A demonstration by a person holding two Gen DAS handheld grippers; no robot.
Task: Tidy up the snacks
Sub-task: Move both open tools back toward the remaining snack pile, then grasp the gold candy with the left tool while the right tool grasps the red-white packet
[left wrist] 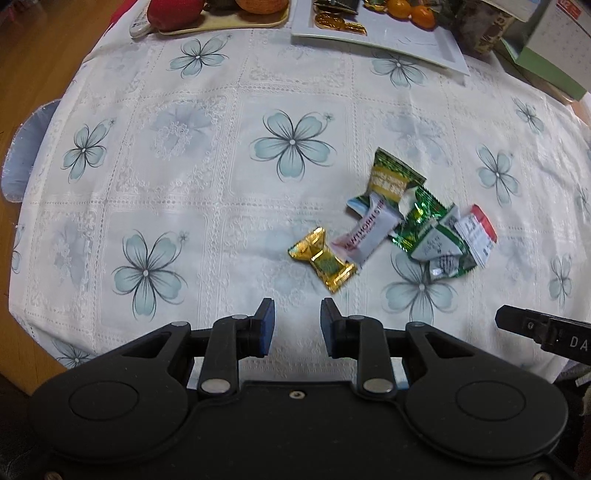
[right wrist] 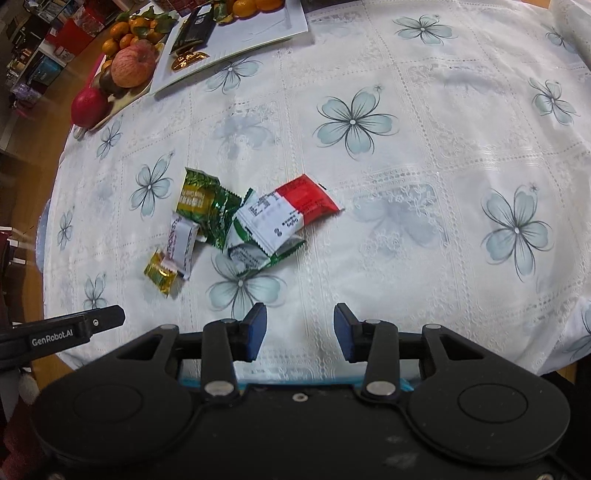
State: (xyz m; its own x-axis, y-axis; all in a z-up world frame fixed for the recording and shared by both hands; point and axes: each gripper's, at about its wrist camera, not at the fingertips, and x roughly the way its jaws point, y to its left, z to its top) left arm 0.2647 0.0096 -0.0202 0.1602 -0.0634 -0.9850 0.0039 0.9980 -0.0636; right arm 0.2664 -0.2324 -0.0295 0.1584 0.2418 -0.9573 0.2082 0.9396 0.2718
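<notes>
A small heap of wrapped snacks lies on the flowered tablecloth. It holds a gold candy (left wrist: 323,260) (right wrist: 160,273), a white packet (left wrist: 369,230) (right wrist: 181,242), green packets (left wrist: 393,177) (right wrist: 203,205) and a red-and-white packet (left wrist: 476,232) (right wrist: 291,212). My left gripper (left wrist: 297,326) is open and empty, just short of the gold candy. My right gripper (right wrist: 299,332) is open and empty, a little short of the heap and to its right. A white tray (left wrist: 373,38) (right wrist: 236,40) at the far edge holds gold coins, a dark packet and oranges.
A fruit plate (left wrist: 221,22) (right wrist: 122,96) with an apple and oranges stands left of the white tray. A green-and-white box (left wrist: 546,55) sits at the far right. The table edge and wooden floor (left wrist: 29,66) lie to the left.
</notes>
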